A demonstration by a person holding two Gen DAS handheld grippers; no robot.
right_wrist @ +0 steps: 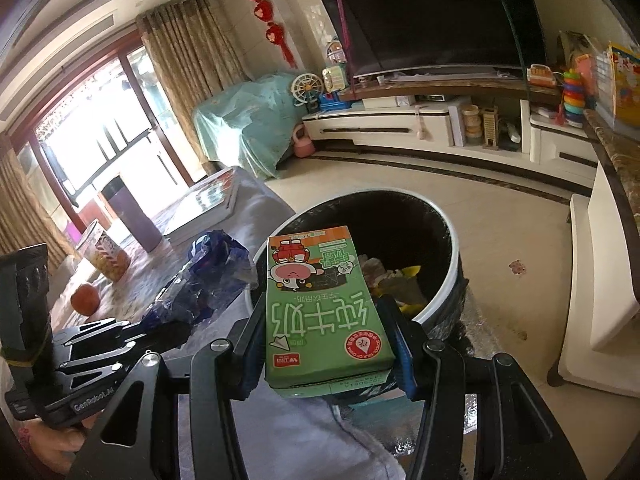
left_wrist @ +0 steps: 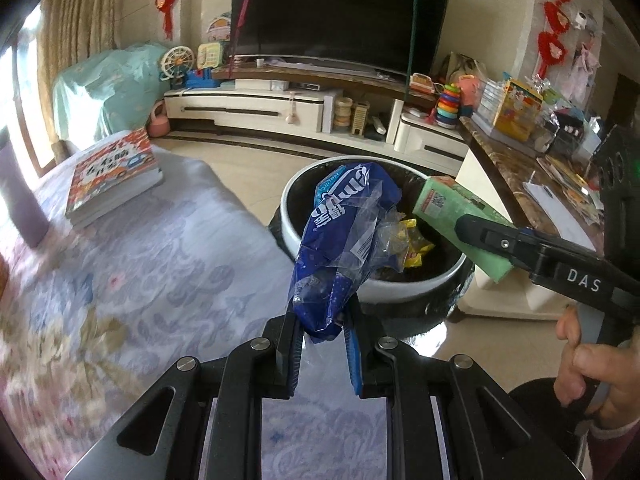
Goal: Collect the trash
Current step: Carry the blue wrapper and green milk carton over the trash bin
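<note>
A crumpled blue wrapper (left_wrist: 340, 248) is pinched by the left gripper (left_wrist: 324, 344). A green milk carton (right_wrist: 326, 308) is squeezed by the right gripper (right_wrist: 326, 344). Both are held over the near edge of the trash bin (left_wrist: 376, 288).

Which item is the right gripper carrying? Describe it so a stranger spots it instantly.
Find the round white-rimmed trash bin on the floor beside the cloth-covered table. Just before its rim, the right gripper clamps a green milk carton. Unlike the crumpled blue plastic wrapper in the left gripper, it is a rigid box with a cartoon cow.
</note>
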